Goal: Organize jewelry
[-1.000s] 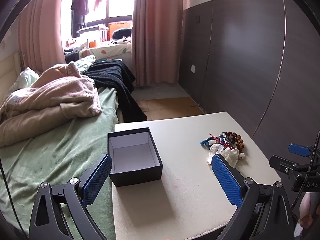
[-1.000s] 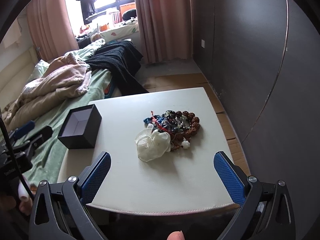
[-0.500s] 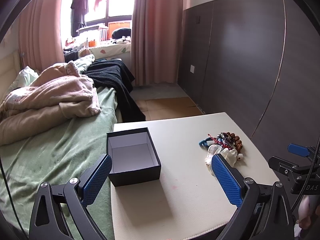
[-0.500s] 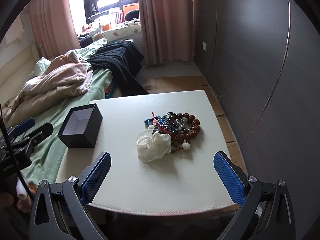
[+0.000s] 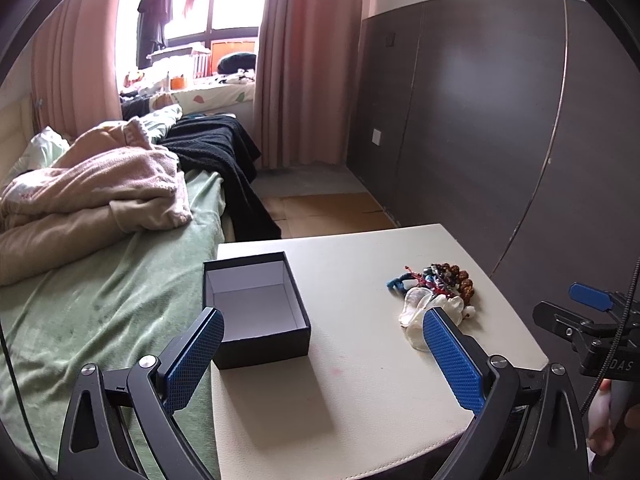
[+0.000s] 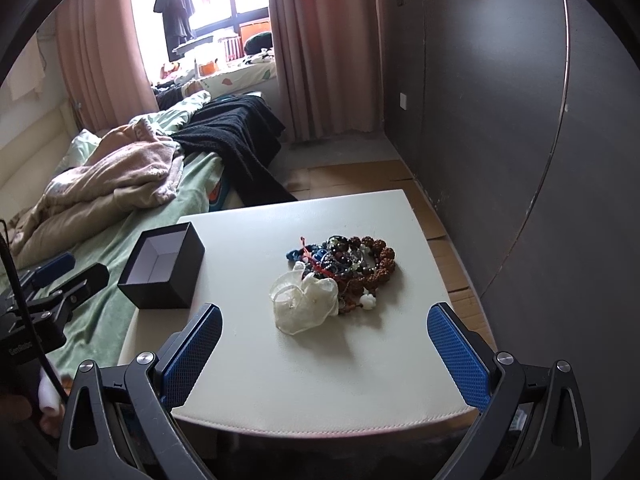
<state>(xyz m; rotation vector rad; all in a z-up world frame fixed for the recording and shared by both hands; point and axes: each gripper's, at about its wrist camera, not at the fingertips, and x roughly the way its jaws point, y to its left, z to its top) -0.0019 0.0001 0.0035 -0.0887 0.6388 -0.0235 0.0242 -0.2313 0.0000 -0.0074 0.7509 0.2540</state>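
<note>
While both tools hang above the near edge of the cream table [image 6: 320, 380], I see my left gripper [image 5: 320, 354] spread wide with nothing between its blue pads, and my right gripper [image 6: 324, 348] just as wide and likewise bare. From the left camera, the black box [image 5: 256, 308] sits lidless near the table's left side, its white inside showing, close ahead of my left finger. Well apart from it, toward the right, lies the jewelry pile [image 6: 346, 264]: a tangle of brown beads, dark beads, blue and red cord. A sheer white pouch [image 6: 306, 302] touches the pile's near side. Beyond the table I see a bed [image 5: 112, 288] with a pink blanket [image 5: 100, 188].
</note>
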